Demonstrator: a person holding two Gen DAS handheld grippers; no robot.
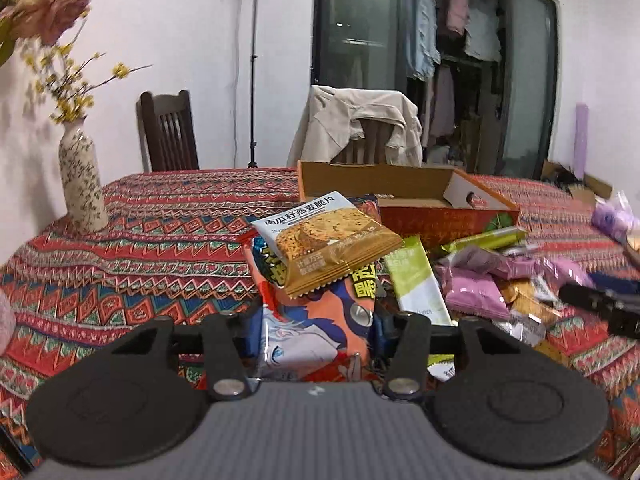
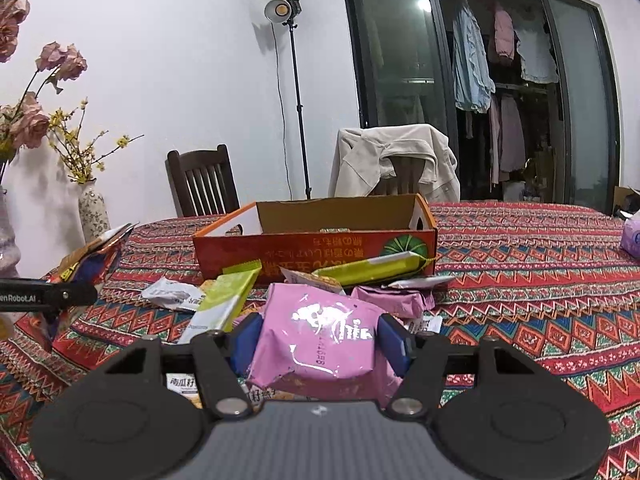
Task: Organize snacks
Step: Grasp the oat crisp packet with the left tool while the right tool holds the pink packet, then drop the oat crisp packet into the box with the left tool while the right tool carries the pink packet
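My left gripper (image 1: 316, 320) is shut on an orange cartoon snack bag (image 1: 312, 320), held above the table. A tan oat-crisp packet (image 1: 328, 240) lies on top of that bag. My right gripper (image 2: 320, 340) is shut on a pink snack packet (image 2: 320, 340). An open orange cardboard box (image 2: 320, 248) stands behind the pile; it also shows in the left wrist view (image 1: 440, 216). Loose snacks lie in front of it: green packets (image 2: 224, 300) (image 2: 380, 270), a smaller pink packet (image 2: 392, 298) and a white wrapper (image 2: 172, 294).
A patterned red tablecloth (image 2: 520, 280) covers the table. Flower vases (image 1: 82, 184) (image 2: 94, 212) stand at the far left. Two chairs (image 2: 204, 180) (image 2: 400, 160) stand behind the table, one draped with a jacket. A purple tissue pack (image 2: 632, 238) lies at the right edge.
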